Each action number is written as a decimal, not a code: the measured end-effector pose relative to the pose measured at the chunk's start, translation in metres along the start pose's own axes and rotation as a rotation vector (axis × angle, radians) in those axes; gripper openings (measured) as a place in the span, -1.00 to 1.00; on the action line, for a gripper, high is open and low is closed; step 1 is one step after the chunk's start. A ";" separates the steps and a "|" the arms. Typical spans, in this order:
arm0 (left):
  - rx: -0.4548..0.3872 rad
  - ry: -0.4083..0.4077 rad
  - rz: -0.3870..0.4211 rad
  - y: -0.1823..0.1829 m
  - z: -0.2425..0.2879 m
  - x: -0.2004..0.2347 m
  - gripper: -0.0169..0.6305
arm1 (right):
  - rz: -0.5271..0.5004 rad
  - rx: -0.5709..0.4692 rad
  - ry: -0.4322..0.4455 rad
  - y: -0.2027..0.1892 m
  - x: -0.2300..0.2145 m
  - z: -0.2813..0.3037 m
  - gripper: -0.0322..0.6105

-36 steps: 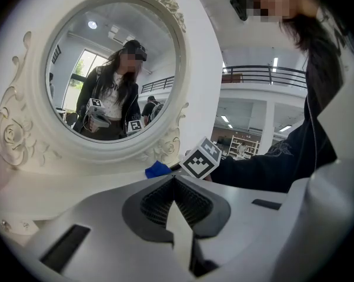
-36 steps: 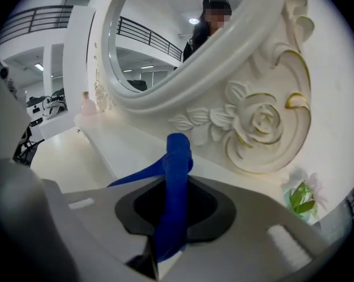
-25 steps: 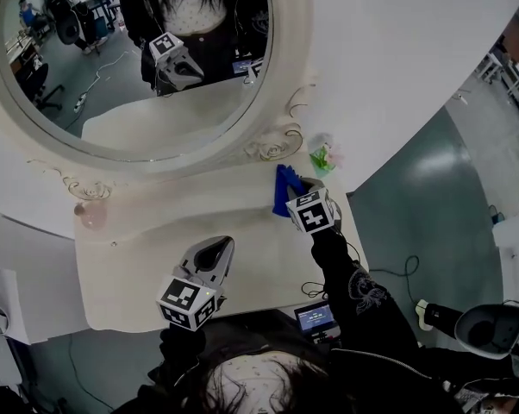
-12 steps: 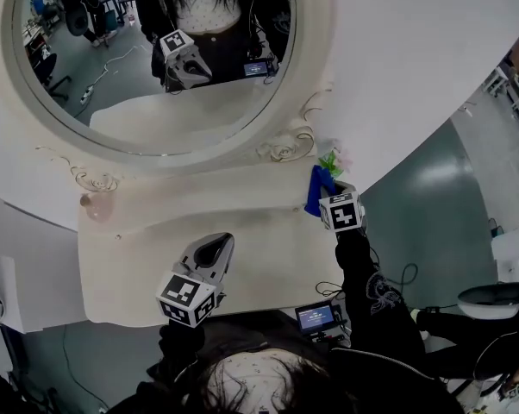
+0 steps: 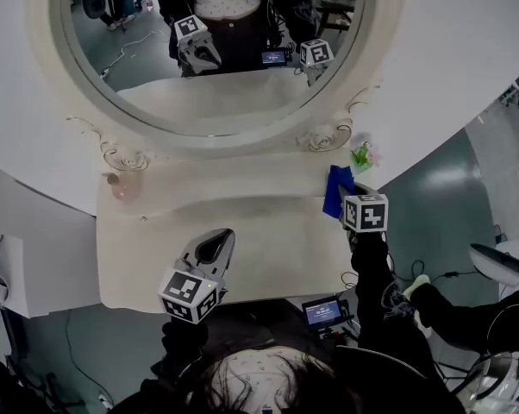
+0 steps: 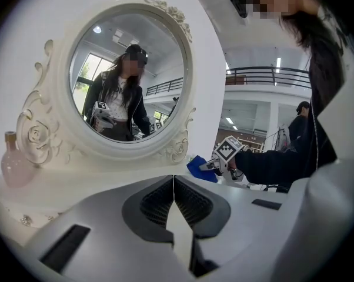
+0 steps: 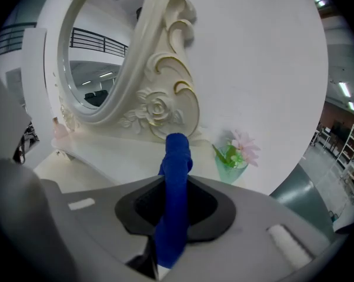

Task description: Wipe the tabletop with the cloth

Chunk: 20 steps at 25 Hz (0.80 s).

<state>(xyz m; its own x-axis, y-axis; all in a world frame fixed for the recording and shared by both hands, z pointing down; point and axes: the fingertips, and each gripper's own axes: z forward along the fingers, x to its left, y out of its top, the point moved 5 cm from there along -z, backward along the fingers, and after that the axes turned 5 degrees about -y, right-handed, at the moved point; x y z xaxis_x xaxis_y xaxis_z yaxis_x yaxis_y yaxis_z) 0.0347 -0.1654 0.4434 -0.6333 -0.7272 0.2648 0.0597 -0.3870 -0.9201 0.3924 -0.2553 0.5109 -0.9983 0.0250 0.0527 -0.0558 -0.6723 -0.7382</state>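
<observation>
A blue cloth (image 5: pixel 337 190) (image 7: pixel 174 198) is pinched in my right gripper (image 5: pixel 349 203) at the far right end of the cream tabletop (image 5: pixel 242 240). It stands up between the jaws, just above the surface. From the left gripper view the cloth (image 6: pixel 200 167) shows at the far side, beside the right gripper (image 6: pixel 215 165). My left gripper (image 5: pixel 209 253) (image 6: pixel 174 195) hovers over the front middle of the tabletop, jaws shut with nothing between them.
A large oval mirror (image 5: pixel 234 33) in an ornate white frame stands along the back. A pink bottle (image 5: pixel 121 185) sits at the back left. A small green vase with pink flowers (image 5: pixel 363 155) (image 7: pixel 234 159) stands at the back right, close to the cloth.
My right gripper has carried the blue cloth rightward toward the table's right end. The left gripper has stayed over the front middle.
</observation>
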 end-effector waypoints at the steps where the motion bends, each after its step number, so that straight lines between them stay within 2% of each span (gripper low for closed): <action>1: -0.002 0.004 -0.004 -0.001 -0.008 0.005 -0.94 | -0.003 -0.009 0.012 0.001 0.013 -0.005 -0.67; 5: -0.018 0.020 -0.013 -0.003 -0.045 0.027 -0.94 | -0.007 -0.035 0.062 0.004 0.072 -0.024 -0.67; 13: -0.031 0.060 -0.002 -0.008 -0.120 0.069 -0.94 | -0.071 -0.054 0.197 -0.002 0.219 -0.047 -0.67; 20: -0.045 0.125 -0.017 -0.020 -0.196 0.121 -0.94 | -0.126 -0.011 0.376 -0.019 0.392 -0.041 -0.67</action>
<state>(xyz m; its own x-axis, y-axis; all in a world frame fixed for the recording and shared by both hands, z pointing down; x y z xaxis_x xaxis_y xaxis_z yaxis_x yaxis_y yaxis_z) -0.1944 -0.1348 0.4373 -0.7250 -0.6435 0.2455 0.0149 -0.3710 -0.9285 0.0017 -0.2023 0.5178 -0.9200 0.3774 -0.1056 -0.1761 -0.6389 -0.7489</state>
